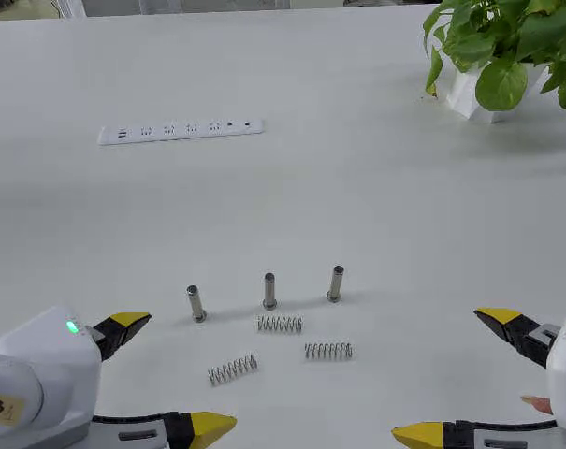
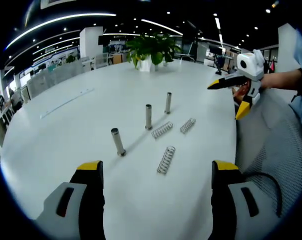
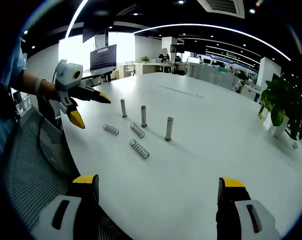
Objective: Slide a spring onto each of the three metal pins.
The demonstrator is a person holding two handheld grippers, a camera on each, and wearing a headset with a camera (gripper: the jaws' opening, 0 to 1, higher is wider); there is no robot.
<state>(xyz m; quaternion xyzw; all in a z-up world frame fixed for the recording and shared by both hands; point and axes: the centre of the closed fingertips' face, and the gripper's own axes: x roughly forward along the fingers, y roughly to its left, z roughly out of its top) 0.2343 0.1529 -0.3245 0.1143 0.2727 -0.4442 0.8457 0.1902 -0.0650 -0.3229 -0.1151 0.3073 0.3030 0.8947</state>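
Three upright metal pins stand in a row on the white table: left pin [image 1: 196, 303], middle pin [image 1: 269, 291], right pin [image 1: 335, 283]. Three springs lie flat in front of them: one [image 1: 280, 324] by the middle pin, one [image 1: 328, 351] to the right, one [image 1: 233, 369] nearer me on the left. My left gripper [image 1: 175, 374] hovers open at the lower left, nothing between its jaws. My right gripper [image 1: 458, 374] hovers open at the lower right, also empty. The left gripper view shows the nearest pin [image 2: 118, 141] and nearest spring [image 2: 165, 159]; the right gripper view shows the nearest pin [image 3: 168, 128] and spring [image 3: 139, 149].
A white power strip [image 1: 181, 130] lies farther back on the left. A potted green plant [image 1: 502, 47] stands at the far right corner. The table's edge and a mesh chair [image 2: 270, 150] are close behind the grippers.
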